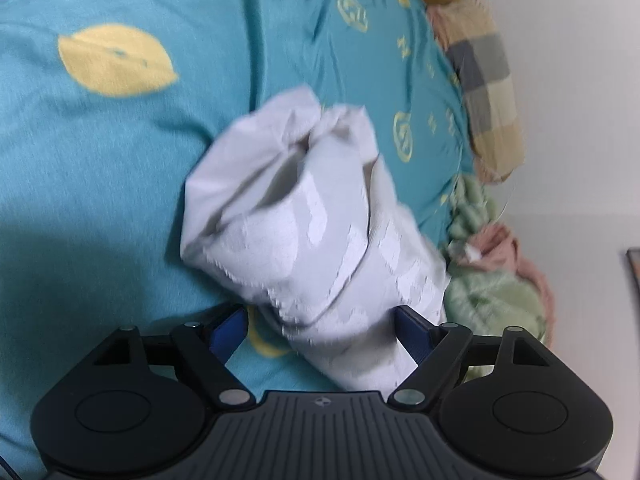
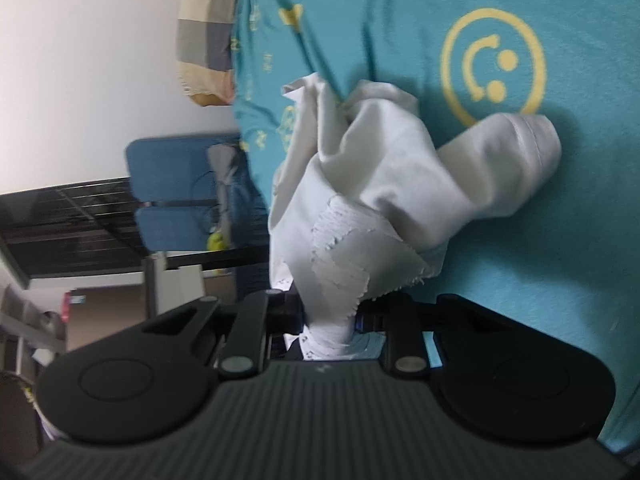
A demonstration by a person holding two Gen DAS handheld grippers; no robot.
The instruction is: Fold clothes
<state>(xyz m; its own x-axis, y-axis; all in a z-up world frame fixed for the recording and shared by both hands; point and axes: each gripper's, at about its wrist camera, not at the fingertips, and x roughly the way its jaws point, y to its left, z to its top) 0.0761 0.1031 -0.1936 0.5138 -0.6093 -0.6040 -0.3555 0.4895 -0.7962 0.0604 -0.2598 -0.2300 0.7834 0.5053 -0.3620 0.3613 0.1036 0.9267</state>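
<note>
A crumpled white garment [image 1: 304, 224] lies bunched on a teal bedsheet [image 1: 100, 168] with yellow prints. In the left wrist view my left gripper [image 1: 320, 332] has its blue-padded jaws spread wide, with the white cloth lying between them and one pad [image 1: 412, 332] against the cloth. In the right wrist view the same white garment [image 2: 400, 184] hangs in folds from my right gripper [image 2: 330, 320], whose jaws are closed tight on a gathered corner of it. A rolled sleeve end sticks out to the right over the teal sheet [image 2: 520, 280].
A checked yellow-grey pillow [image 1: 484, 76] and a green and pink cloth heap [image 1: 492, 284] lie at the bed's edge by a white wall. In the right wrist view a blue chair [image 2: 172, 192], a dark desk [image 2: 80, 208] and shelves stand beside the bed.
</note>
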